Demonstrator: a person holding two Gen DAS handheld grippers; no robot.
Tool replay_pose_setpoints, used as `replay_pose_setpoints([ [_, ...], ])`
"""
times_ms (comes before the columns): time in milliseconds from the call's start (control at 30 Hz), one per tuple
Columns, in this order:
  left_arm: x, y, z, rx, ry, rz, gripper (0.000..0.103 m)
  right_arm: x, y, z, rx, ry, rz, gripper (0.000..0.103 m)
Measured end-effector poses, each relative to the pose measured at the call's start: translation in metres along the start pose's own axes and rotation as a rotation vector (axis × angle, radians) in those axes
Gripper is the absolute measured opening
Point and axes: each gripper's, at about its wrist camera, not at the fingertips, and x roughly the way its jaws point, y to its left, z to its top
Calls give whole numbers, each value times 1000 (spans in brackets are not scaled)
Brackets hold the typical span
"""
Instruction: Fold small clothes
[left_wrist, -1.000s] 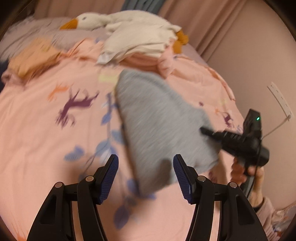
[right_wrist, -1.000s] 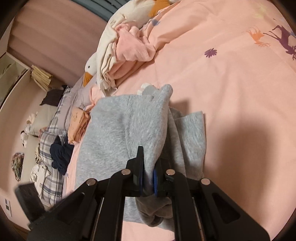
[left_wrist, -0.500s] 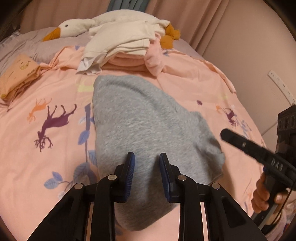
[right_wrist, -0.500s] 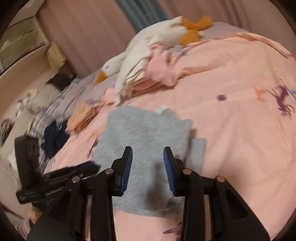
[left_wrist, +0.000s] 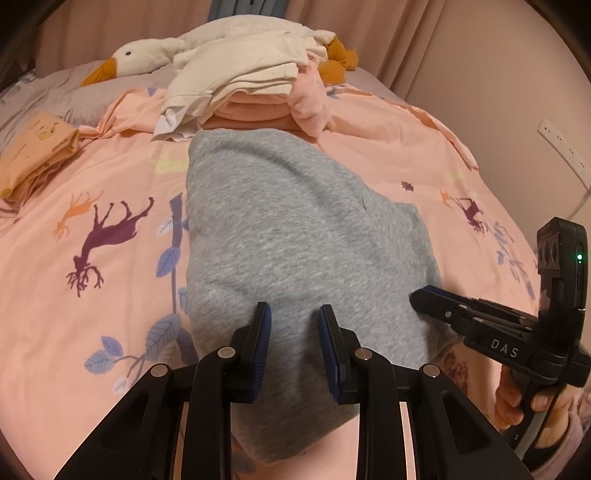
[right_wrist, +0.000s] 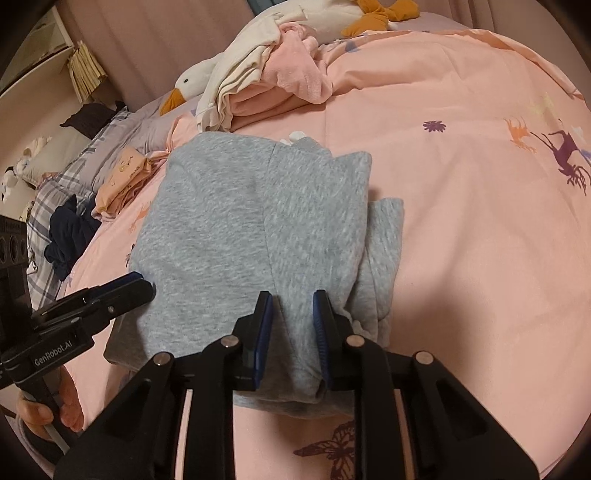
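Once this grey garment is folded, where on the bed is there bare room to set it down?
Open pink duvet lies right of the grey fleece garment, out to the deer print. A smaller patch lies left of it, around the purple deer. The head of the bed is crowded: stacked cream and pink clothes, white goose plush, folded orange cloth.

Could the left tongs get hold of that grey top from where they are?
Probably yes. The left tongs stand open right over the grey top's near edge, with nothing between them; the right tongs sit off to the side.
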Motion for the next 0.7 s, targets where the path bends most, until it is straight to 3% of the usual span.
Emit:
replay_pose_setpoints([
  [200, -13, -4, -11, 9, -25, 46, 28, -13, 5, -6, 18, -40, 14, 24],
  [400, -19, 0, -26, -8, -23, 40, 28, -31, 25, -12, -47, -105, 23, 27],
  [700, -15, 1, -32, -11, -12, 35, 28, -9, 22, -19, -38, -42, -30, 23],
])
